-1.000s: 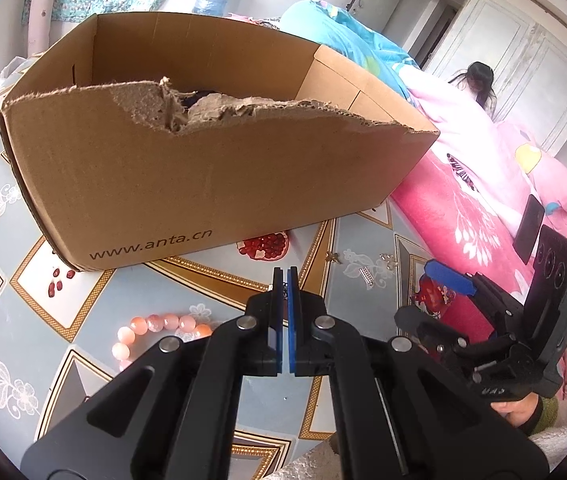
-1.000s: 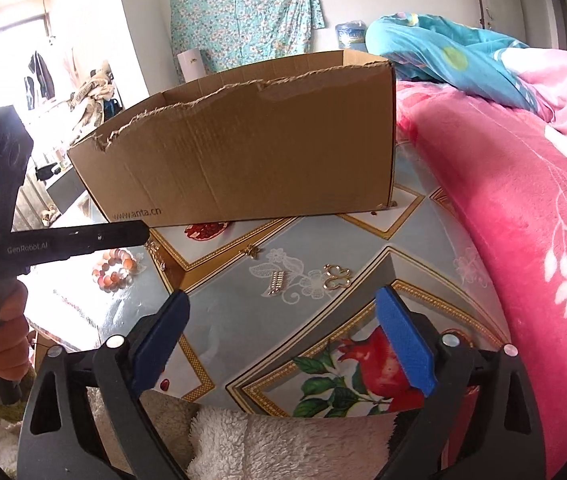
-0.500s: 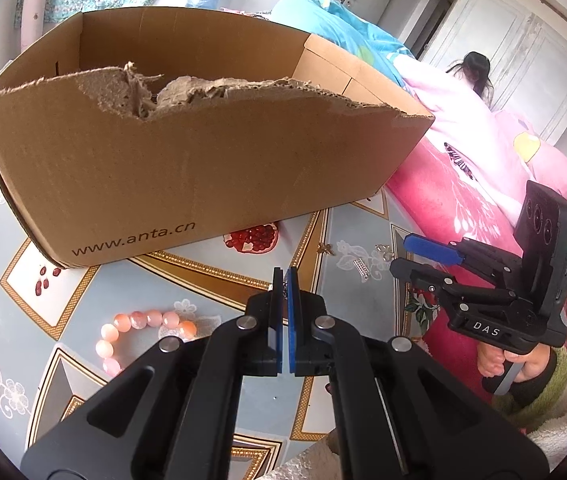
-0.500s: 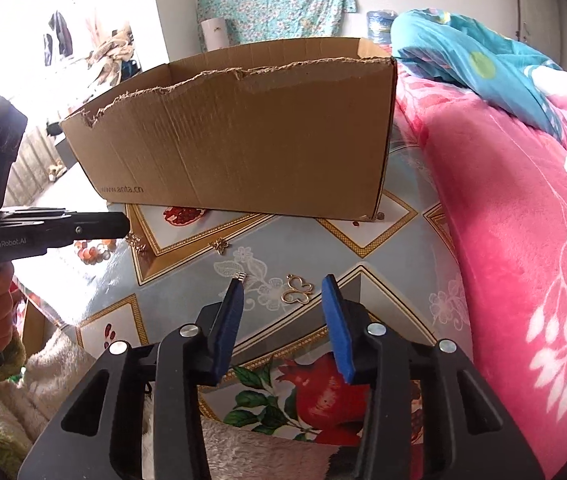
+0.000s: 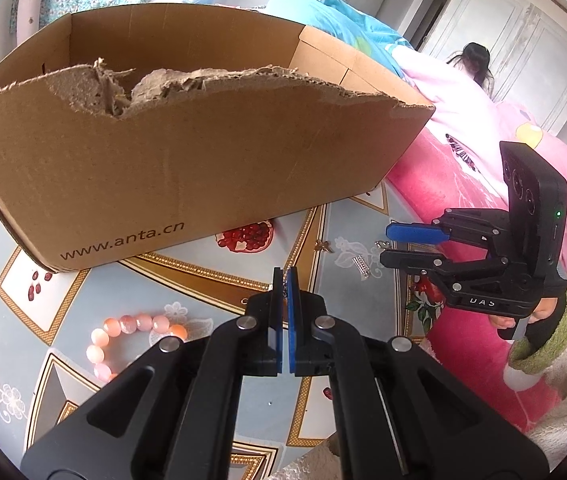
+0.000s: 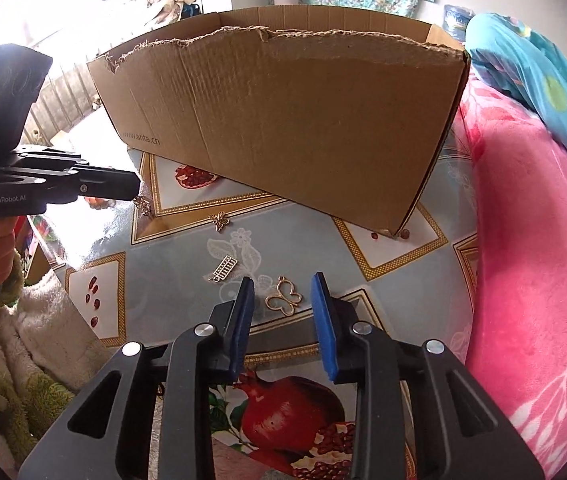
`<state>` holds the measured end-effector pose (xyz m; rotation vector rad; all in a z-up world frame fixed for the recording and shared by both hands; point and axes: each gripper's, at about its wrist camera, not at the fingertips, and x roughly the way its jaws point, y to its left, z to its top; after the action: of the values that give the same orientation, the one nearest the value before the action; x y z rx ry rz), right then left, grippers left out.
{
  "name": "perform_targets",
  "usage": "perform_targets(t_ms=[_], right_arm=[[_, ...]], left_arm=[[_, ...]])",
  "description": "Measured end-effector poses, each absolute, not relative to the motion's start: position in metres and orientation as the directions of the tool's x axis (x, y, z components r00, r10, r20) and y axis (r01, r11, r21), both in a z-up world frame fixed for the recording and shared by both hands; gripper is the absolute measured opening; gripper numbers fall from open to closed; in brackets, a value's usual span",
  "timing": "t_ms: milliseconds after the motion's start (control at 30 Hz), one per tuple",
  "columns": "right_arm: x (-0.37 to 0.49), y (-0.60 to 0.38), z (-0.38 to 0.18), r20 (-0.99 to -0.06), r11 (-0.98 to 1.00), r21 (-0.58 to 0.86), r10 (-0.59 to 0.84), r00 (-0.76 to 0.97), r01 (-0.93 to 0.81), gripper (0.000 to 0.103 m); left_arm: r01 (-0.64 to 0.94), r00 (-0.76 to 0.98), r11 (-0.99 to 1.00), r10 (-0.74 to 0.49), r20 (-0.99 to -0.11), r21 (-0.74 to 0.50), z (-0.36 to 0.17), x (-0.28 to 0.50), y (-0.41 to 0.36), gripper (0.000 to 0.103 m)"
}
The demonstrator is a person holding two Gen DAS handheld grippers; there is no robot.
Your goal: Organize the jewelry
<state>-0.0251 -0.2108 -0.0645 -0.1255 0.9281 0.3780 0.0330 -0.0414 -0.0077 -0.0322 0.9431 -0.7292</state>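
Now the right gripper (image 6: pixel 282 312) has narrowed its jaws round the gold open-wire butterfly charm (image 6: pixel 284 301) on the surface, not yet pinching; grasp imminent. Left gripper (image 5: pixel 283 280) jaws together w/ a small gold trinket.

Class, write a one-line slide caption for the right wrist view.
Right gripper, jaws just narrowing, frames a gold butterfly charm on the table before the cardboard box.

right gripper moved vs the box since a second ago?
Yes. The right gripper came in toward the cardboard box, its jaws closing, the butterfly charm between them.
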Motion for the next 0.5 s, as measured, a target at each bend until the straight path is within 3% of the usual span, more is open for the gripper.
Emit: perform_targets(t_ms=[33,233,267,500], right_arm=[[-0.024,-0.212,-0.064,-0.801,0.926,0.059,0.266,0.536,-0.372,0.016],[-0.017,-0.218,-0.065,-0.799,0.928,0.088,0.282,0.531,-0.361,0.016],[-0.017,-0.218,-0.064,-0.796,0.929,0.093,0.285,0.534,-0.357,0.001],[-0.021,-0.224,-0.058,-0.795,0.938,0.103,0.278,0.539,-0.332,0.002]], left_arm=[[0.556,0.371,0.764,-0.581,-0.724,-0.328,-0.008,0.033,-0.042,0.001],[0.563,0.373,0.762,-0.581,-0.724,-0.322,-0.006,0.031,-0.044,0.001],[0.565,0.374,0.761,-0.581,-0.722,-0.32,-0.005,0.03,-0.044,0.001],[0.567,0.387,0.762,-0.582,-0.715,-0.313,0.0,0.028,-0.04,0.001]])
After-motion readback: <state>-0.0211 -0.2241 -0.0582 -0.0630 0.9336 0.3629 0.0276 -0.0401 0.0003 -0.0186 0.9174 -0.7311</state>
